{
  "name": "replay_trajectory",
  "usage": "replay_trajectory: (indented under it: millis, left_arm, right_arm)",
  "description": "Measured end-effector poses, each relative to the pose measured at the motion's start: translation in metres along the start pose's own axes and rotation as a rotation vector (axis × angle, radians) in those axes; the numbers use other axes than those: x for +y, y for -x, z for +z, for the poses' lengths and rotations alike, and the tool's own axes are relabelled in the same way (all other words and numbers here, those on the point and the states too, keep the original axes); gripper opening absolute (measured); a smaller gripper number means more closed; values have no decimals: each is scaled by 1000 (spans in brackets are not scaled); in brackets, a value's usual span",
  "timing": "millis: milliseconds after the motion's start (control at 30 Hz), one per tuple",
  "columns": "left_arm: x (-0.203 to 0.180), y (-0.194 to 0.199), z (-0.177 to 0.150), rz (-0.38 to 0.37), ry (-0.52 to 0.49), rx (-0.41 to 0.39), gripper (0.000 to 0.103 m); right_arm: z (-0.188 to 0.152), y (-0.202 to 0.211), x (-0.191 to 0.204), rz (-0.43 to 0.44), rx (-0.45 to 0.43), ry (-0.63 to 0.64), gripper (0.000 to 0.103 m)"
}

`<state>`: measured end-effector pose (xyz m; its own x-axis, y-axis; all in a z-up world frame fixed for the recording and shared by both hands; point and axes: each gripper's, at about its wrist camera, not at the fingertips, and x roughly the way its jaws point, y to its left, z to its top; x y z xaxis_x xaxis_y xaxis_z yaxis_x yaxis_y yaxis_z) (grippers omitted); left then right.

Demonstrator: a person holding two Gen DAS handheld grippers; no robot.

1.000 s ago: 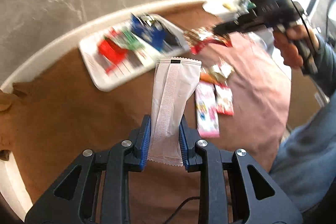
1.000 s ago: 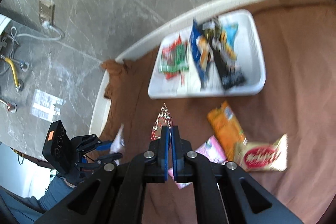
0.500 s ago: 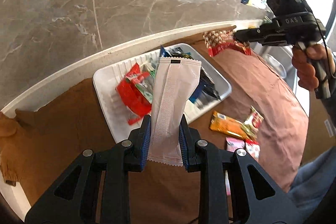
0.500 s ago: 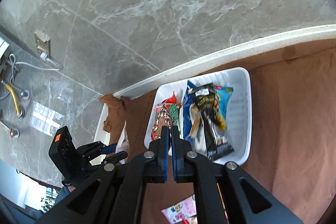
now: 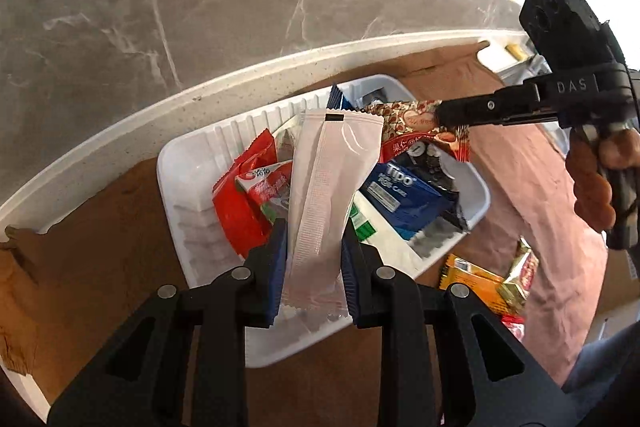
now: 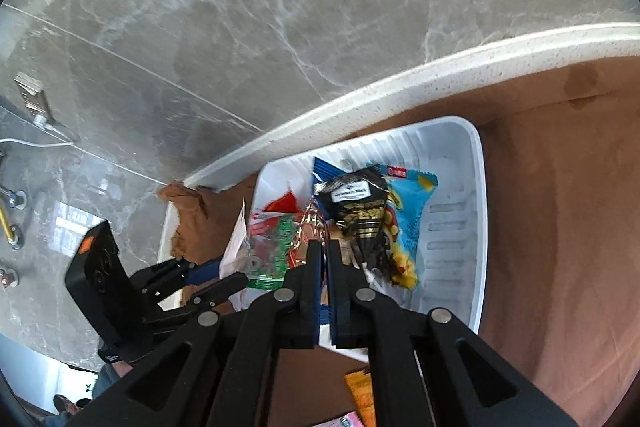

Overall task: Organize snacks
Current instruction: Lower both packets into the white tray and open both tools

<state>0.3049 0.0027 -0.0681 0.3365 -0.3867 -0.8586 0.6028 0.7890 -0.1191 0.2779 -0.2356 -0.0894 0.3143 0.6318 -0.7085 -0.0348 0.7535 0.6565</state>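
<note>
**Two snacks held over the white tray**

The left gripper (image 5: pixel 314 259) is squeezing a long white packet (image 5: pixel 332 187) by its sides. The packet sticks up and hangs right over the white tray (image 5: pixel 188 163). The right gripper (image 6: pixel 324 259) is pinched tight on a red packet with hearts (image 5: pixel 416 123). That packet hangs over the far side of the tray.

The tray sits on a brown cloth (image 5: pixel 100 235), near the pale edge of the table (image 5: pixel 120 131). It already holds a red Yoyo bag (image 5: pixel 248 199), a blue Tipo box (image 5: pixel 404 195), a black packet (image 6: pixel 356 203) and a light blue bag (image 6: pixel 412 211).

This looks like the drop-off step. Next, each gripper should probably go lower over the tray and let go, so the packets land inside and not on the rim.

An orange packet (image 5: pixel 472 283) and a gold one (image 5: pixel 520 275) wait on the cloth just beside the tray.

The white packet hides the middle of the tray. From the right wrist, the heart packet shows only as a thin edge. I cannot read its small words.
</note>
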Motion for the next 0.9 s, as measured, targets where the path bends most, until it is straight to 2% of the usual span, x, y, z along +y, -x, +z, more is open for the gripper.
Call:
replay_trajectory:
  millis: [233,567,633,667,700,767,900]
  left_arm:
    - [-8,-18,2,24,-27,36,23]
    - [-6,-15,-3,54,3,17,26]
    - [-4,-12,-3,56,21,9,38]
    - [-3,-12,-4,52,27,4,51]
    - [-4,-10,-4,54,26,-1,58]
    - [-5,-7,-5,56,20,-14,60]
    - [-10,3,-5,65,14,-52,76]
  right_arm:
    - [-2,-13,-8,-23,19,-6,4]
    - [-6,-17,-4,-60,32,16,9]
    - [-7,-17,-3,-69,30,22,10]
    - [-7,-17,-3,-72,30,24,10]
    - [-7,-17,-3,-76,29,25,10]
    - [-7,-16,-3,-79,27,23,10]
    - [-8,-16,0,-86,27,20,14]
